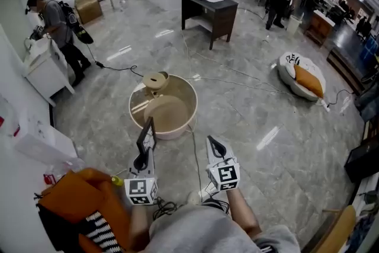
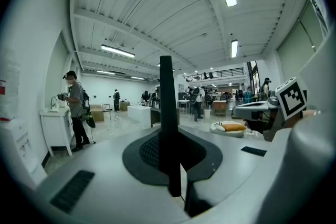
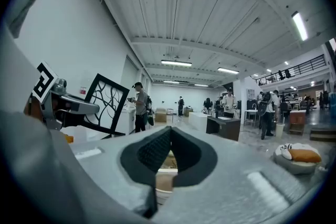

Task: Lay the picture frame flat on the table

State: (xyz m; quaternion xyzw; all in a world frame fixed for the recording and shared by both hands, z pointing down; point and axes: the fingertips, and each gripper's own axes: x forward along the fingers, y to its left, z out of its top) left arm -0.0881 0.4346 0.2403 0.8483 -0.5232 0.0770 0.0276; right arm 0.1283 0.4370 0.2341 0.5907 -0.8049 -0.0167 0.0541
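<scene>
The picture frame is black with a branch pattern and stands upright, edge-on in the head view. My left gripper is shut on its lower edge. In the left gripper view the frame rises as a dark vertical bar from between the pads. The right gripper view shows the frame's face at the left, tilted. My right gripper is beside it, a hand's width to the right, shut with nothing in it. Just ahead of both stands the round beige table with a raised rim.
A small beige round object sits at the table's far rim. An orange bag lies at my near left. A dark desk, a white cabinet with a person at it, a floor cushion and floor cables lie farther off.
</scene>
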